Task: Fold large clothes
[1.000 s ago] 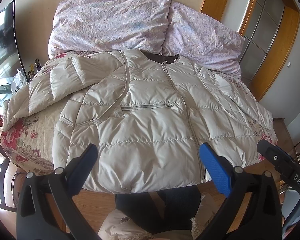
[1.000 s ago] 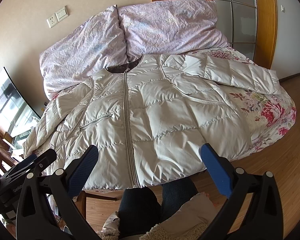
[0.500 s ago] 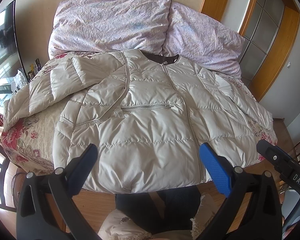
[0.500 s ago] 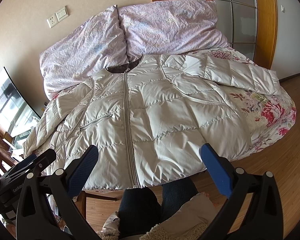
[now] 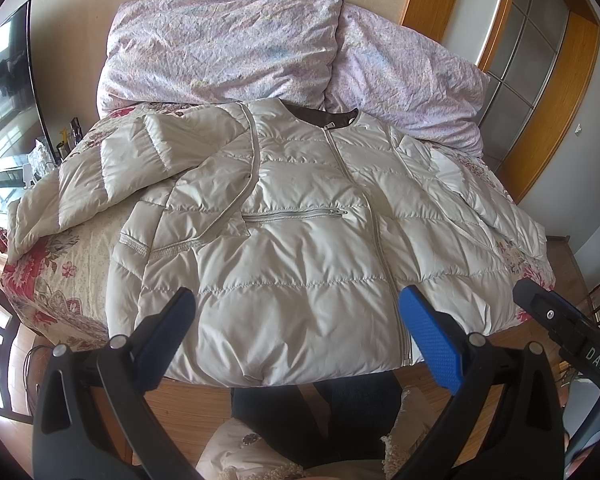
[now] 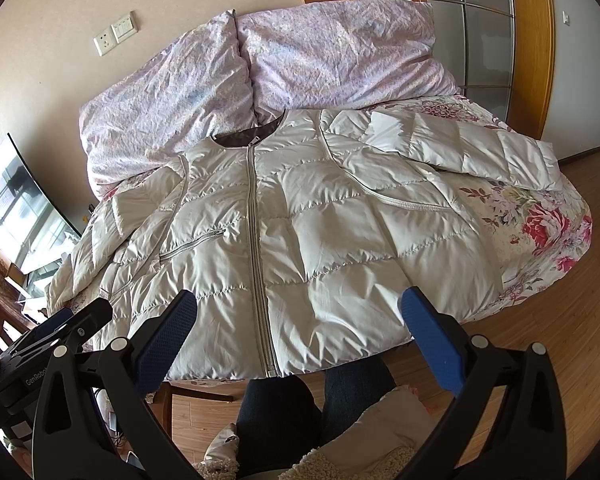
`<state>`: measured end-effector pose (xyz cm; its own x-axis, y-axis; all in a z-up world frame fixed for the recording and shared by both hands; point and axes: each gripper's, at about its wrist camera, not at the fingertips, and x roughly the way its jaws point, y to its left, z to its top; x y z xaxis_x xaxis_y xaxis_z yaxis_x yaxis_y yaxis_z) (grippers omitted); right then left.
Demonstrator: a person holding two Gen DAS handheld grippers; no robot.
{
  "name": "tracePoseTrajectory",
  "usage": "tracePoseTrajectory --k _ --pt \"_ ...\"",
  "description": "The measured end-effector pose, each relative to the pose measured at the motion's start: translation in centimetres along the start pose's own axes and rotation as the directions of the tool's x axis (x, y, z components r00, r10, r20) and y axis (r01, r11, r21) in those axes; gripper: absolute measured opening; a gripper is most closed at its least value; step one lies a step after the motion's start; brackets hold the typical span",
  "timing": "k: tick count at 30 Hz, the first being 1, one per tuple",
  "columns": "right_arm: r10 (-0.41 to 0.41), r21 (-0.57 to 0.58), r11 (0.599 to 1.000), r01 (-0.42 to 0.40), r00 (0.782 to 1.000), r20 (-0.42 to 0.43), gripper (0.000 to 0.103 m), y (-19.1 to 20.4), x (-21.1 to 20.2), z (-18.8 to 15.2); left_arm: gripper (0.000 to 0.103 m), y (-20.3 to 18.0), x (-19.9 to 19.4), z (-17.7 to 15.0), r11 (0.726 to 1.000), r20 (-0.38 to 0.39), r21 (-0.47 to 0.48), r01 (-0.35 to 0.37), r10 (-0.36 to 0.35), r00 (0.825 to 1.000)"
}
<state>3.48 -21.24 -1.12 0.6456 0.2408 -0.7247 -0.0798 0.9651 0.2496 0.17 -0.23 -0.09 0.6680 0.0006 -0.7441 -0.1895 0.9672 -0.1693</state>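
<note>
A cream quilted down jacket (image 5: 300,240) lies front up and zipped on a flowered bedspread (image 5: 60,264), collar toward the pillows, both sleeves spread out to the sides. It also shows in the right wrist view (image 6: 300,240). My left gripper (image 5: 296,336) is open and empty, held above the jacket's hem near its left half. My right gripper (image 6: 298,336) is open and empty, held above the hem near the zipper's lower end. Neither touches the jacket.
Two lilac pillows (image 5: 228,48) lean on the wall behind the jacket. A TV (image 5: 4,80) stands at the left, a wood-framed glass door (image 6: 488,40) at the right. The person's legs (image 6: 316,400) are at the bed's near edge, over a wood floor (image 6: 560,320).
</note>
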Motion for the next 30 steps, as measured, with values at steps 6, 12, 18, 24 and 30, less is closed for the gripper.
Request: tracePoseTrajectory --k 6,12,18,24,30 --pt "0.001 0.001 1.000 -0.001 1.000 -0.002 0.102 -0.01 0.12 0.04 0.101 0.00 0.01 0.00 1.000 -0.001 0.001 0.000 0.000 1.000" --pt "0.000 0.001 1.000 0.000 1.000 -0.003 0.102 0.01 0.26 0.07 0.101 0.03 0.00 -0.01 1.000 -0.002 0.000 0.001 -0.001 1.000" --pt "0.000 0.002 1.000 0.000 1.000 -0.005 0.102 -0.20 0.36 -0.04 0.101 0.01 0.01 -0.03 1.000 -0.003 0.000 0.001 -0.001 1.000" --pt "-0.001 0.003 1.000 0.001 1.000 -0.006 0.102 -0.20 0.69 0.01 0.101 0.05 0.02 0.04 1.000 -0.002 0.000 0.000 0.000 1.000" --pt "-0.001 0.004 1.000 0.001 1.000 -0.008 0.102 -0.26 0.77 0.07 0.101 0.78 0.36 0.18 1.000 -0.007 -0.006 -0.001 0.001 1.000"
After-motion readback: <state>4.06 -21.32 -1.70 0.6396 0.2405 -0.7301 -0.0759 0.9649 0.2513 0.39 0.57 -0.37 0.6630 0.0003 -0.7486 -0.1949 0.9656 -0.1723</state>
